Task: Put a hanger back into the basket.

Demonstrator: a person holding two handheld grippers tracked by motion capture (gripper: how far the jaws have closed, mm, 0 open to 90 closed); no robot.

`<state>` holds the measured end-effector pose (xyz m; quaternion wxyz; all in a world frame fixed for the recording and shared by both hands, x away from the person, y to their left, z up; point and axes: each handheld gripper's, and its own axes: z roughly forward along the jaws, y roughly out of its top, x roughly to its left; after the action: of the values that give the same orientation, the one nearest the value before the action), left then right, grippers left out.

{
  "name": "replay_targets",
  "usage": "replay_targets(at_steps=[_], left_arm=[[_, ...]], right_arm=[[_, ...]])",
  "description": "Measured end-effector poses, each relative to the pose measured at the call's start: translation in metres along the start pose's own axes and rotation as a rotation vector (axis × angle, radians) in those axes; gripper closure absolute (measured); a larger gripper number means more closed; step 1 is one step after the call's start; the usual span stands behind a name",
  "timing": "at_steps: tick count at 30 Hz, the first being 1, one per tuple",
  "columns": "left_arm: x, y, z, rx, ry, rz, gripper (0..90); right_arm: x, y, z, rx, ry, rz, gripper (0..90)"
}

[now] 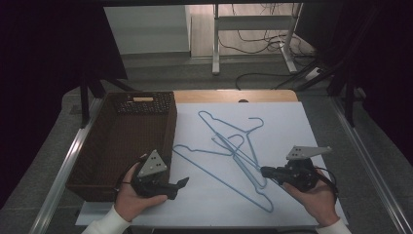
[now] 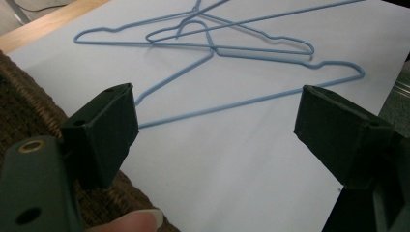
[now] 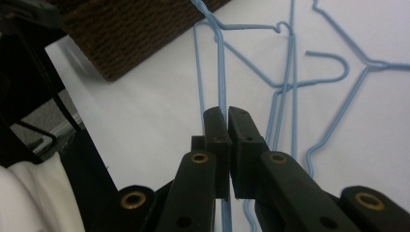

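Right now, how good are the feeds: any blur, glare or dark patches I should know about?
High view: white sheet evenly lit, surroundings dark. Left gripper view: near jaws soft, blue hangers sharp. Right gripper view: right gripper fairly crisp, basket dim.

Smooth blue wire hangers (image 1: 234, 148); rough brown woven basket (image 1: 122, 141).
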<state>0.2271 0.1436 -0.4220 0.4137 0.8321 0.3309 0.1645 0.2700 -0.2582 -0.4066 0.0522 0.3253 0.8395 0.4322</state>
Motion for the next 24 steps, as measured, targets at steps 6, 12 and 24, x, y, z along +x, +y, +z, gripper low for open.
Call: replay_targets(at_steps=[6,12,24], left_arm=[[0.002,0.012,0.011,-0.002,-0.013,-0.001,19.6],[0.002,0.027,0.026,-0.002,-0.058,0.013,22.2],[0.005,0.041,0.066,0.020,-0.131,0.013,24.0]], right_arm=[[-0.003,0.004,-0.015,-0.051,0.018,0.005,87.8],[-0.001,0.005,-0.023,-0.068,0.067,0.000,87.8],[0.007,0.000,-0.024,-0.053,0.163,0.001,87.8]])
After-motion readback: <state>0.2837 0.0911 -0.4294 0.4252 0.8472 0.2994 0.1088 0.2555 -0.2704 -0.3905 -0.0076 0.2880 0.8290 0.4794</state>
